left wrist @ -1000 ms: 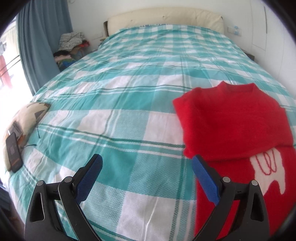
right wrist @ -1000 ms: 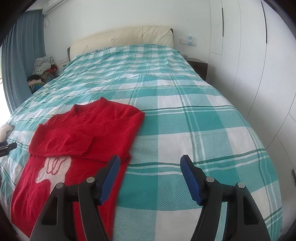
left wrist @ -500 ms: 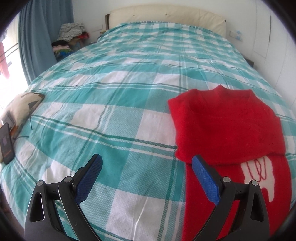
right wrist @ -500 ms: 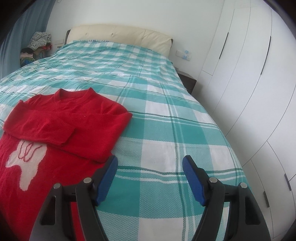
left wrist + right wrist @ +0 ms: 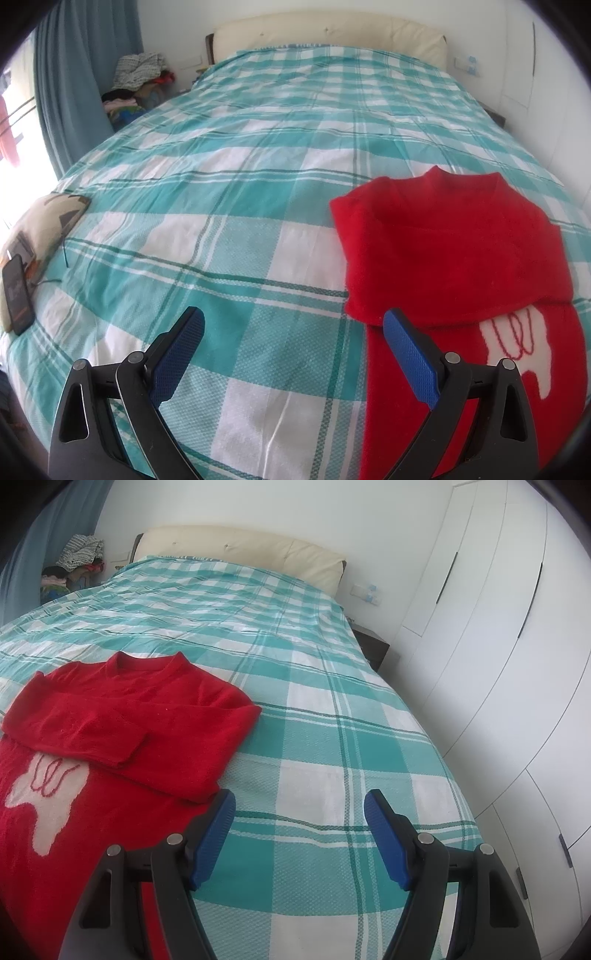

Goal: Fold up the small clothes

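A small red sweater (image 5: 450,251) with a white figure on its front lies flat on the teal and white checked bed (image 5: 236,206), both sleeves folded across its chest. My left gripper (image 5: 293,325) is open and empty, just left of the sweater's left edge. In the right wrist view the sweater (image 5: 122,716) lies at the left, and my right gripper (image 5: 299,806) is open and empty above the bedspread, just right of the sweater's right edge. Neither gripper touches the cloth.
A small cushion (image 5: 40,225) and a phone (image 5: 16,291) lie at the bed's left edge. A pile of clothes (image 5: 136,85) sits beside the curtain at the back left. White wardrobe doors (image 5: 517,664) and a dark bedside table (image 5: 373,646) stand right of the bed.
Both grippers have shifted over the bed: the left view now looks more toward the headboard, the right view has swung right toward the wardrobe. Both stay open. The sweater has not moved.
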### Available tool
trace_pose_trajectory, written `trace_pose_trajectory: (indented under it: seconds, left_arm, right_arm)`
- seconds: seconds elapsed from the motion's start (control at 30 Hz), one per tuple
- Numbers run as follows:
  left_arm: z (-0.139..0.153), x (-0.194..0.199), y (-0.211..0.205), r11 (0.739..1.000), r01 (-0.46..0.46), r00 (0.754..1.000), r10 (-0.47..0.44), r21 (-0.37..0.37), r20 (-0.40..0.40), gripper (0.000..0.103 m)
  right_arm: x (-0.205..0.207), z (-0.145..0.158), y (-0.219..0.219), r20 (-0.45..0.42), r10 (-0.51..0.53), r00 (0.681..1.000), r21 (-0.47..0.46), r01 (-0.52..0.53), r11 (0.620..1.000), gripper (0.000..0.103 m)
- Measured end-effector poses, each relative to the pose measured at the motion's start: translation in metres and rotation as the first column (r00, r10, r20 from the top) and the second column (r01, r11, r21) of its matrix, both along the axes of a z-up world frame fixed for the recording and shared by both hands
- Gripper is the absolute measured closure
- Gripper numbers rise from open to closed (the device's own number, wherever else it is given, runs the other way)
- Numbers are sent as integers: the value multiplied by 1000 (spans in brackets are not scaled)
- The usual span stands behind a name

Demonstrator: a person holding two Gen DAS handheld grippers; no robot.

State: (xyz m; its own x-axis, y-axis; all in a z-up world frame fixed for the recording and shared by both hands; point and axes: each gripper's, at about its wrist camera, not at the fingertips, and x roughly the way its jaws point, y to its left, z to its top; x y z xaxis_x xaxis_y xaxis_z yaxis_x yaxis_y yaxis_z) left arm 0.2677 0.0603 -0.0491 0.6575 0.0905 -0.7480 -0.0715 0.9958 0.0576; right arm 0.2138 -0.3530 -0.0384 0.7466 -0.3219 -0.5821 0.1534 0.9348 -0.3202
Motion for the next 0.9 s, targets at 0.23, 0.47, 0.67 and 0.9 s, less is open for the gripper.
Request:
trace_pose_trajectory:
  seconds: [0.23,0.47,0.67,0.9]
  left_arm:
    - [-1,0,5,1000,-16,1000,16,-13,-5,5]
    - [-1,0,6,1000,-18,1000,18,-13,-5,5]
    - [-1,0,6,1000,-17,1000,17,-12,-4,5]
    - [-1,-1,5,1000,-17,1000,17,-12,-7,5]
  right_arm:
    - [1,-1,-1,1,-9,1000,-8,9,1000,31]
    - [0,0,-3,8,-19,1000,-10,19,1000,31]
    - [-1,0,-5,9,-26,1000,-10,27,1000,31]
    - [0,0,-5,12,-35,999,-18,36,999,31]
